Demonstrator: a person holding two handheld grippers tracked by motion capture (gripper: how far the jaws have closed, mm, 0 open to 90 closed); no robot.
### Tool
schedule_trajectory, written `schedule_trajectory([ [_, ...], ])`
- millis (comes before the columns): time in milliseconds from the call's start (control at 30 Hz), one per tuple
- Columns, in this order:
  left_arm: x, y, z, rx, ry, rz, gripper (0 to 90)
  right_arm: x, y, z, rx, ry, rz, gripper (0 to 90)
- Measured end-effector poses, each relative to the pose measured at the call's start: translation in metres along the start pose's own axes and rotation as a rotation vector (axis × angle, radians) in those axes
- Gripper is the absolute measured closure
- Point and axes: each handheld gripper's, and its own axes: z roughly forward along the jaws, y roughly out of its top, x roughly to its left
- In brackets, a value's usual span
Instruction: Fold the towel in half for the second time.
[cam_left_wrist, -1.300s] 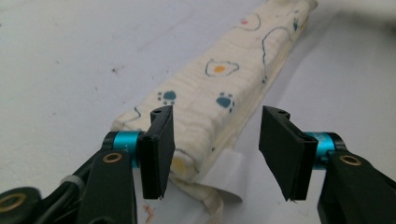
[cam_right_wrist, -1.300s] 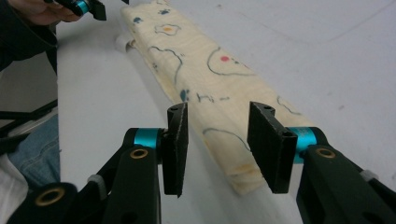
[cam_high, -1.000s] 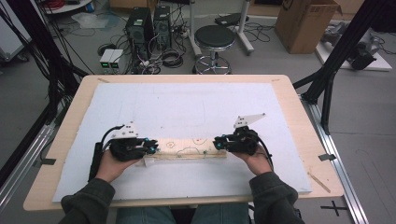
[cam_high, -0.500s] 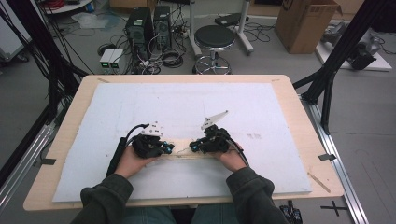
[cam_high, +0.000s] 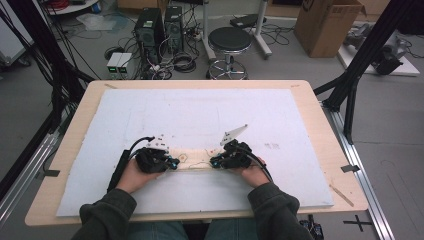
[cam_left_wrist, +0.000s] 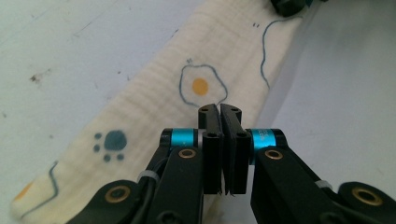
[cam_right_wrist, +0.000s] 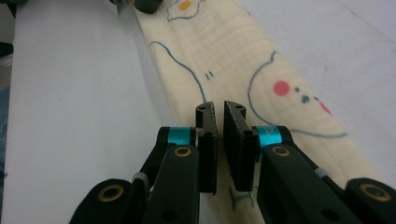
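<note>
Both tools closed — left tool (cam_left_wrist: 219, 112), right tool (cam_right_wrist: 219, 108) — over the folded cloth (cam_high: 192, 160).

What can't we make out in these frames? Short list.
- Left gripper view: its jaws stand together, hiding whether any of the cloth strip is pinched.
- Right gripper view: a thin gap between its jaws; any fold caught lower down is hidden behind them.
- High view: the strip's printed pattern is too small, and both ends lie under the grippers.
- Left gripper view: the strip's far end is cut off by the top edge.
</note>
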Motion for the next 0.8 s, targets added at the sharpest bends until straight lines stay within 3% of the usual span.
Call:
schedule_trajectory([
  [333,0.007,-0.019,-0.018,-0.018,0.004,-0.022,84.1,-0.004,-0.018,-0.018,-0.018,-0.035,-0.005,80.3],
  [533,0.01,-0.028,-0.024,-0.033,0.005,-0.035,83.6,-0.009,-0.035,-0.032,-0.041,-0.046,0.021,78.8],
  [700,0.009,-0.029,-0.025,-0.026,-0.001,-0.033,82.1,-0.013,-0.046,-0.042,-0.051,-0.064,0.041,77.4],
  [800,0.01,-0.027,-0.028,-0.051,-0.01,-0.038,79.3,-0.015,-0.047,-0.044,-0.058,-0.062,0.05,75.3],
])
